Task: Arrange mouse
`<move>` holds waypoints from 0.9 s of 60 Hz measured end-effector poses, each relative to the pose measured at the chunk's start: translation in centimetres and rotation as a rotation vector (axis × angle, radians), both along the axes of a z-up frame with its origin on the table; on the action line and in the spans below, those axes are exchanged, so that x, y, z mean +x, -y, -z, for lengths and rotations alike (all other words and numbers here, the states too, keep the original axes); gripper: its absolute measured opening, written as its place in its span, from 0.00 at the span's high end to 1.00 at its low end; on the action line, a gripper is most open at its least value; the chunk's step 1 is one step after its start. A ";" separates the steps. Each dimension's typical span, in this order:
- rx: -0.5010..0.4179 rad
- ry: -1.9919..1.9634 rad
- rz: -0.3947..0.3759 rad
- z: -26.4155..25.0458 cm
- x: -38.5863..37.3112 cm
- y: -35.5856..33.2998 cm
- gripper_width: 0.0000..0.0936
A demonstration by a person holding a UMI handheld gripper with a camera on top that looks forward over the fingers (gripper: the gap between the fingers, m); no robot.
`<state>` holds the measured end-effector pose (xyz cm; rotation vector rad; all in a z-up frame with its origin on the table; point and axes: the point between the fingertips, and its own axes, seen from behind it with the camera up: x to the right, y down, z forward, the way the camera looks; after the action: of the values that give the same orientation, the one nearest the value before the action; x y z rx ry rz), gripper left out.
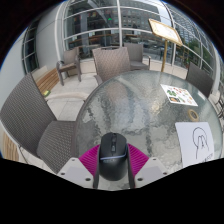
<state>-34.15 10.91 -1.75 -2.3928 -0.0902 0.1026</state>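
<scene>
A black computer mouse [111, 152] sits between my gripper's [112, 168] two fingers, its front pointing away from me. The magenta pads [87, 160] press against both of its sides, so the gripper is shut on it. The mouse is over the near edge of a round glass table [130, 105]. A white sheet with a drawn mouse outline [197, 140] lies on the table, beyond the fingers and to the right.
A smaller printed card [181, 96] lies farther back on the table's right side. Grey woven chairs [28, 105] stand to the left, and more chairs [112, 62] stand beyond the table. A large window wall is behind them.
</scene>
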 end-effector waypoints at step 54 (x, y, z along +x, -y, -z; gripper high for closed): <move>0.274 0.107 0.083 -21.4 31.7 -2.4 0.67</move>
<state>-2.41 13.33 19.65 -2.1241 -0.0509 -0.0735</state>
